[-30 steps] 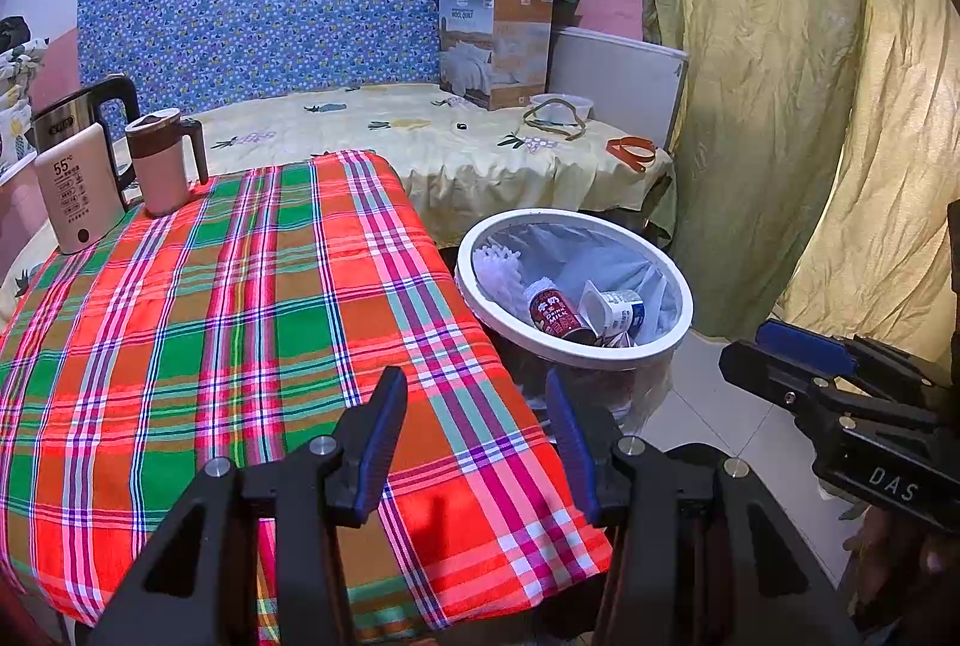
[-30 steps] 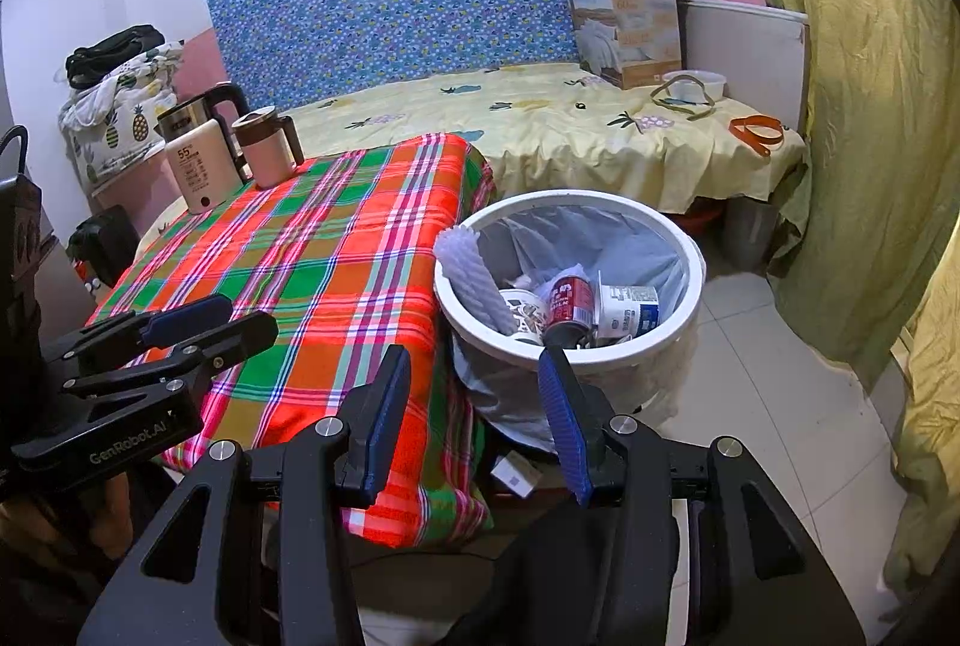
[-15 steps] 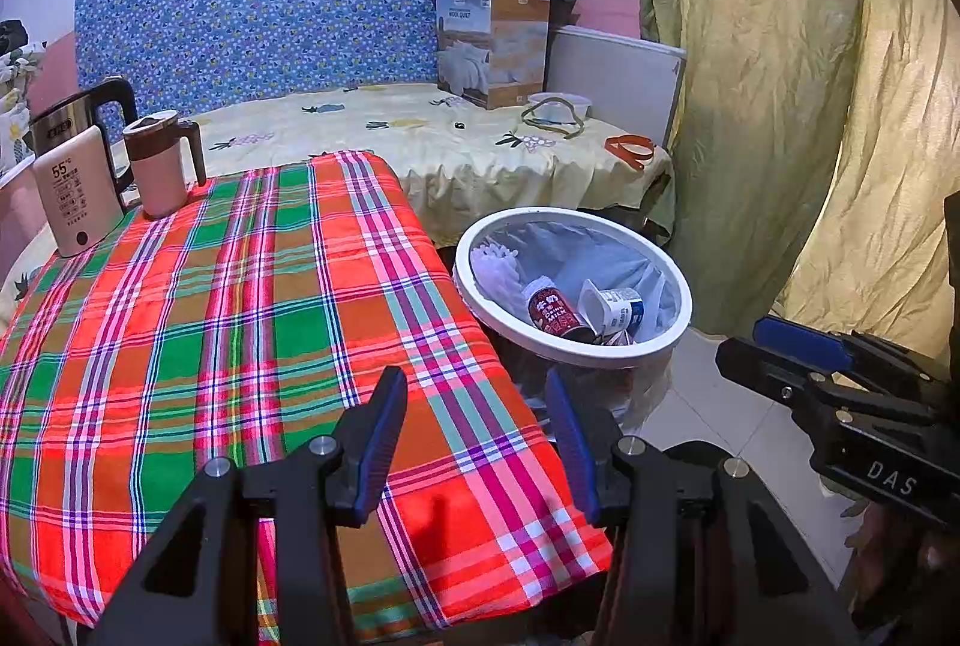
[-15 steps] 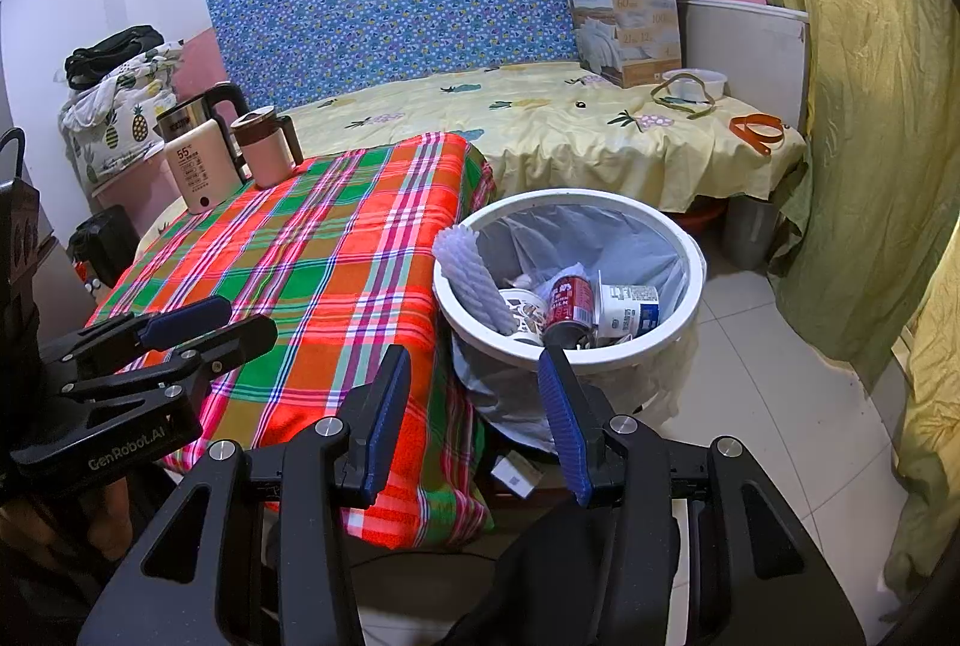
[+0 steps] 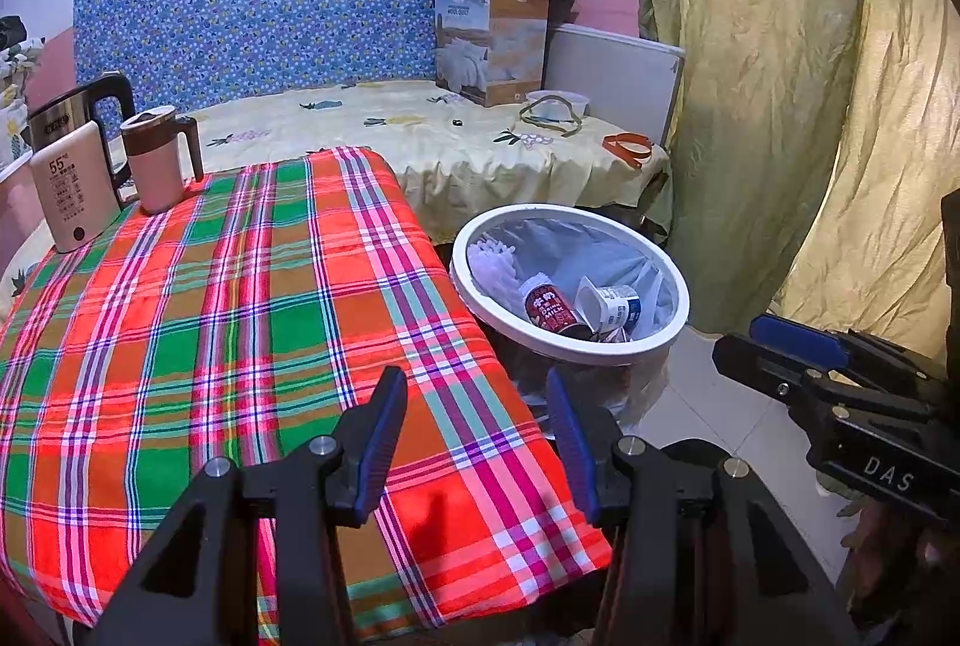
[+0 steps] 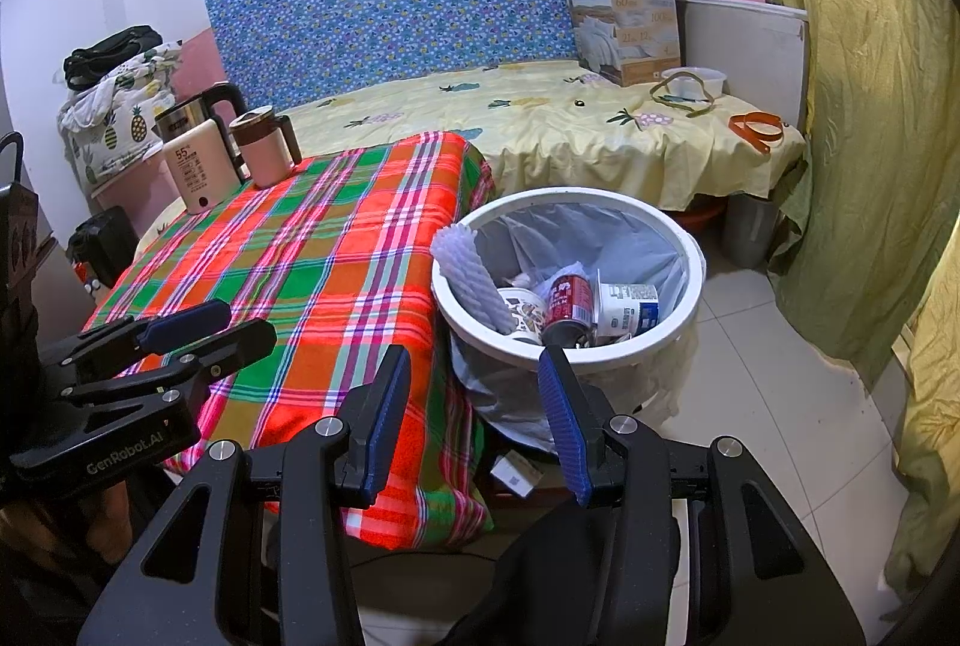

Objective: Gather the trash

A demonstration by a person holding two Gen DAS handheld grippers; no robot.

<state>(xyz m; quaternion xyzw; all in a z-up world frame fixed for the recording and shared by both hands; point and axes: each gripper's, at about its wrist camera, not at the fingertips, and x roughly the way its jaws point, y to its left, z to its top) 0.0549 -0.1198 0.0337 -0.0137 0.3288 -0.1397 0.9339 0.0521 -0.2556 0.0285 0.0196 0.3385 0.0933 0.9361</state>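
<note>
Plaid worktop (image 5: 210, 322) beside white bin (image 6: 684, 298) w/ red can (image 6: 567, 301) inside; left tongs (image 5: 474, 436) & right tongs (image 6: 474, 415) both spread apart, gripping nothing.

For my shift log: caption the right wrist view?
Open right gripper faces white bin holding red can beside plaid table.

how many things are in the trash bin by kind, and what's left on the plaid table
In the trash bin:
red can: 1
white cups: 2
white foam roll: 1
On the plaid table:
pink mug: 1
kettle: 1
cream device: 1
Total: 7
</note>
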